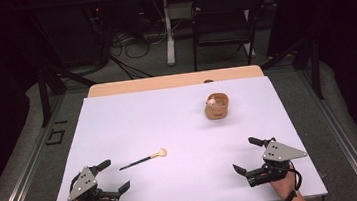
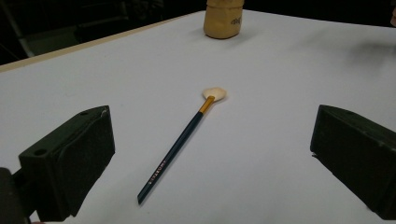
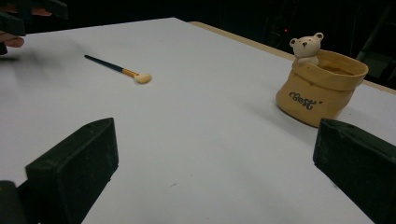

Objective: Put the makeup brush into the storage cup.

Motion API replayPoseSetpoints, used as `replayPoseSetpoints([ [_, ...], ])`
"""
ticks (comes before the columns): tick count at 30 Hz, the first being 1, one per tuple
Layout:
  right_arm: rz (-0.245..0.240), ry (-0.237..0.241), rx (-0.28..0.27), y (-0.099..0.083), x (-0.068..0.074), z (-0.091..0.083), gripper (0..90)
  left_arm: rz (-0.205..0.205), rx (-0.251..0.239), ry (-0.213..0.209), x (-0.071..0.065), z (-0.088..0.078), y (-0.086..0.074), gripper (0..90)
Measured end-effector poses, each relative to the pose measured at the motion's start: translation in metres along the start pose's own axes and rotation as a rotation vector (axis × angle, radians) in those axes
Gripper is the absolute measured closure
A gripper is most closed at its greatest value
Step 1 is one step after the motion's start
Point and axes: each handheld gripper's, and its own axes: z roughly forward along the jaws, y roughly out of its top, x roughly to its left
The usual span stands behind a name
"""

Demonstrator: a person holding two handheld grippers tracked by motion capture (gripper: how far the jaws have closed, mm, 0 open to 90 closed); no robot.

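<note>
White table [image 1: 118, 122], brush [image 1: 143, 160], pot [image 1: 217, 106]

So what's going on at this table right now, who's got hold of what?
A person sits at a white table with a two-jaw gripper in each hand, and nothing is held yet. The left gripper and the right gripper both rest near the front edge, jaws wide open and empty. A slim dark-handled makeup brush with a gold ferrule and pale bristles lies flat just ahead of the left gripper. Farther back on the right stands a tan ceramic sack-shaped pot with a small white bear on its rim, untouched.
</note>
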Motion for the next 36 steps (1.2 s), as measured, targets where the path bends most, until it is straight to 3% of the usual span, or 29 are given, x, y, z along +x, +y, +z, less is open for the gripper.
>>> replayPoseSetpoints([
  [9, -0.005, 0.003, -0.006, 0.000, 0.000, 0.000, 0.0, -0.003, -0.009, -0.019, 0.001, 0.002, 0.000, 0.0],
  [10, -0.005, 0.003, -0.005, 0.001, 0.001, 0.000, 0.0, 0.010, 0.037, 0.023, 0.000, 0.000, 0.002, 0.0],
  [11, -0.003, 0.003, -0.008, 0.001, 0.001, 0.000, 0.0, -0.001, -0.011, -0.019, 0.002, 0.003, 0.000, 0.0],
  [15, -0.005, 0.003, -0.009, 0.001, 0.001, 0.000, 0.0, -0.003, -0.010, -0.022, 0.003, 0.005, 0.000, 0.0],
  [17, -0.004, 0.003, -0.010, 0.001, 0.001, 0.000, 0.0, 0.006, 0.006, -0.012, 0.003, 0.006, 0.001, 0.0],
  [26, -0.001, 0.005, -0.008, 0.001, 0.001, 0.000, 0.0, 0.002, 0.032, -0.046, 0.009, 0.020, 0.004, 0.0],
  [28, -0.001, 0.006, -0.007, 0.001, 0.001, 0.000, 0.0, 0.007, 0.041, -0.032, 0.009, 0.022, 0.005, 0.0],
  [32, 0.001, 0.007, -0.009, 0.001, 0.000, 0.000, 0.0, 0.010, 0.047, -0.046, 0.011, 0.026, 0.007, 0.0],
  [33, 0.000, 0.006, -0.009, 0.000, 0.000, 0.000, 0.0, 0.012, 0.054, -0.031, 0.011, 0.027, 0.008, 0.0],
  [36, 0.001, 0.005, -0.007, 0.001, 0.001, 0.000, 0.0, 0.015, 0.065, -0.052, 0.013, 0.032, 0.011, 0.0],
])
